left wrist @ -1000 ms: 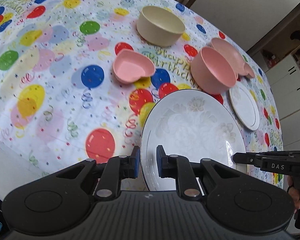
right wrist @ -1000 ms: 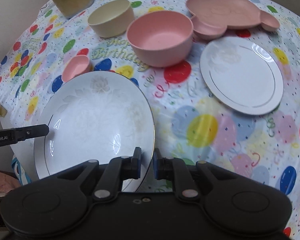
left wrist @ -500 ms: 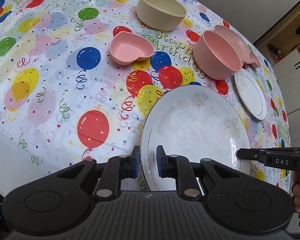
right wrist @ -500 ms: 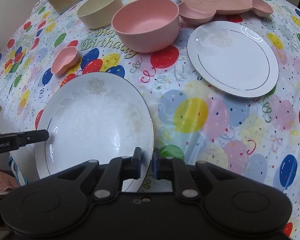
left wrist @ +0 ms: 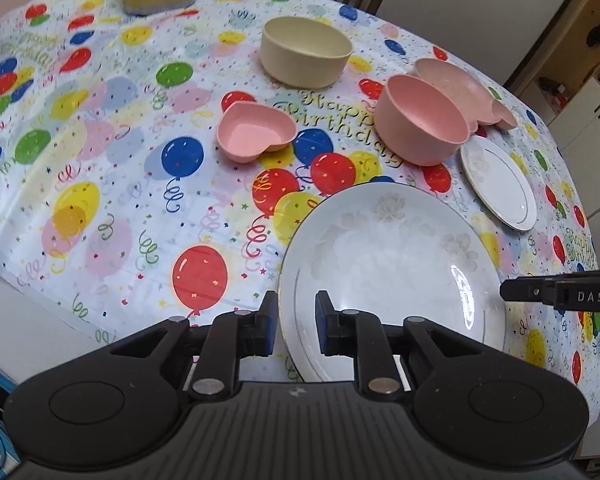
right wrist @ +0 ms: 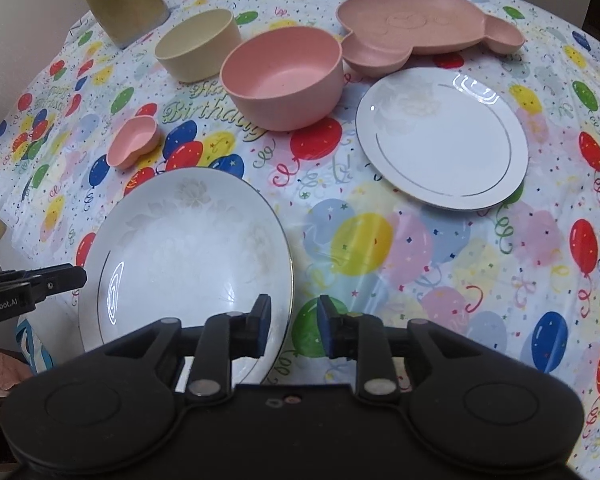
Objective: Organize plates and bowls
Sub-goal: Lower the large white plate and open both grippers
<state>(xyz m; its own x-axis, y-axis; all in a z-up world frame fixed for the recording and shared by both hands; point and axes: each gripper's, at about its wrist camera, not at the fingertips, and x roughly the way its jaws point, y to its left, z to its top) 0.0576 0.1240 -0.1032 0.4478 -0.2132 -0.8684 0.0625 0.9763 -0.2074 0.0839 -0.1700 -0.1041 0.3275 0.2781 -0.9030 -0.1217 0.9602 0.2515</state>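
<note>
Both your grippers are parked at the near edge of the big white plate [left wrist: 392,264], one on each side. Left gripper [left wrist: 296,330]: fingers slightly apart, straddling the plate's left rim, not pinching it. Right gripper [right wrist: 292,326]: fingers parted a bit wider, rim of the same plate sitting in the gap, nothing gripped. Looks like a two-handed lift setup, which makes sense since the plate is wide and overhangs the table edge toward you.

Everything else sits loose on the balloon tablecloth [left wrist: 100,152]: small white plate [right wrist: 442,144] to the right, pink bowl [right wrist: 282,80] behind the big plate, cream bowl [right wrist: 198,48] further back left, heart-shaped dish [left wrist: 256,132] left of centre, pink divided tray [right wrist: 424,28] at the back, touching or just beside the pink bowl. Nothing stacked yet.

My guess: big plate is the base, small plate goes on top. Close both sides evenly; glazed rim may slip.
</note>
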